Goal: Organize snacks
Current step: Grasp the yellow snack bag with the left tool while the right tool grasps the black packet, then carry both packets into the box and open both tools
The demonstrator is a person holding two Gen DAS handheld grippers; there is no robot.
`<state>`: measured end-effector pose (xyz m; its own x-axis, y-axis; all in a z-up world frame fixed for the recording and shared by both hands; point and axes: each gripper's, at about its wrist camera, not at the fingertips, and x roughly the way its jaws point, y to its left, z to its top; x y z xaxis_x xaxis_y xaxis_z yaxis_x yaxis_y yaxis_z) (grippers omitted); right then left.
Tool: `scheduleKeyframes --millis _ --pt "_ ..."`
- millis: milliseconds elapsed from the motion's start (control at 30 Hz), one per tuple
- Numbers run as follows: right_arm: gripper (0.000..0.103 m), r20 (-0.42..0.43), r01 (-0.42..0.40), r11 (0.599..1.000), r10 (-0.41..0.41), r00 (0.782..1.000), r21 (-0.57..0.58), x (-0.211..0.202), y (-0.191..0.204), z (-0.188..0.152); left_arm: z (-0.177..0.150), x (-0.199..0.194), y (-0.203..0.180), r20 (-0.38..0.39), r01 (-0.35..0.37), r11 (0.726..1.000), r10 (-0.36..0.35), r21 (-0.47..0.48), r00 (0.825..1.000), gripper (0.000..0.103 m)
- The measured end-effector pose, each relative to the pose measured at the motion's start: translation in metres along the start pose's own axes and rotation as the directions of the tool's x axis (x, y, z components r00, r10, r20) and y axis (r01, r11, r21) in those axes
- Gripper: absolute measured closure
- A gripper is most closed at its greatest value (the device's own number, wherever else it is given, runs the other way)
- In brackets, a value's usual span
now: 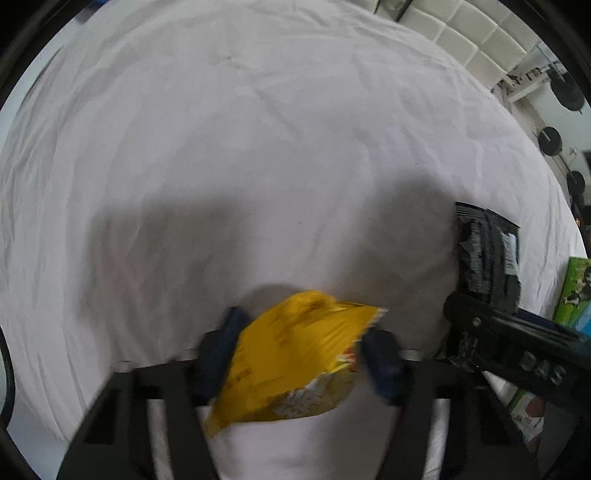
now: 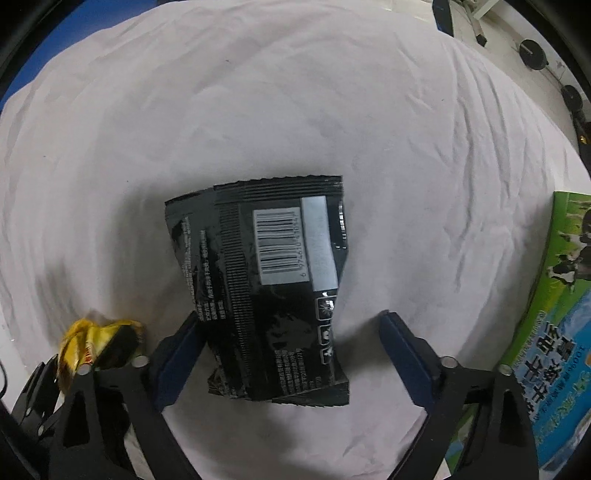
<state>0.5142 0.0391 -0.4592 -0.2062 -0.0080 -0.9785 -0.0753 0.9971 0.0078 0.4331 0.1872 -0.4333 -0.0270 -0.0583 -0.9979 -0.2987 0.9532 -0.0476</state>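
Note:
A yellow snack bag sits between the blue pads of my left gripper, which is shut on it above the white sheet. The same yellow bag shows at the lower left of the right wrist view. A black snack bag with a barcode label lies on the sheet between the fingers of my right gripper. Those fingers stand wide apart, the left pad touching the bag's edge, the right pad clear of it. In the left wrist view the black bag lies at the right.
A green and blue carton with cow pictures stands at the right edge of the white sheet; the carton also shows in the left view. Dark round weights and a white padded headboard lie beyond the sheet.

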Motion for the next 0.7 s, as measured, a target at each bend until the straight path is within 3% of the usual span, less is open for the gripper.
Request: scheduleKeyframes --millis 67,133,467,700 --pt "0.026 0.019 0.024 1.0 -0.024 1.0 -0.012 -0.002 0.006 0.0 0.0 -0.001 0.0 -0.002 0.01 1.0 -0.01 -0.008 1.0 0.053" --pt "0.046 0.034 0.037 0.999 -0.036 0.999 -0.02 -0.006 0.012 0.0 0.0 -0.003 0.002 0.003 0.01 1.0 -0.01 -0.015 1.0 0.054" --pt "0.054 0.074 0.078 0.993 -0.072 0.995 -0.086 -0.016 0.009 -0.025 -0.015 -0.016 0.002 0.032 0.022 0.999 -0.021 -0.023 0.999 0.06" --pt "0.054 0.174 0.027 0.993 -0.006 0.985 -0.116 -0.067 -0.014 -0.062 -0.032 -0.067 -0.014 0.116 0.065 0.998 -0.066 0.01 0.991 0.06"
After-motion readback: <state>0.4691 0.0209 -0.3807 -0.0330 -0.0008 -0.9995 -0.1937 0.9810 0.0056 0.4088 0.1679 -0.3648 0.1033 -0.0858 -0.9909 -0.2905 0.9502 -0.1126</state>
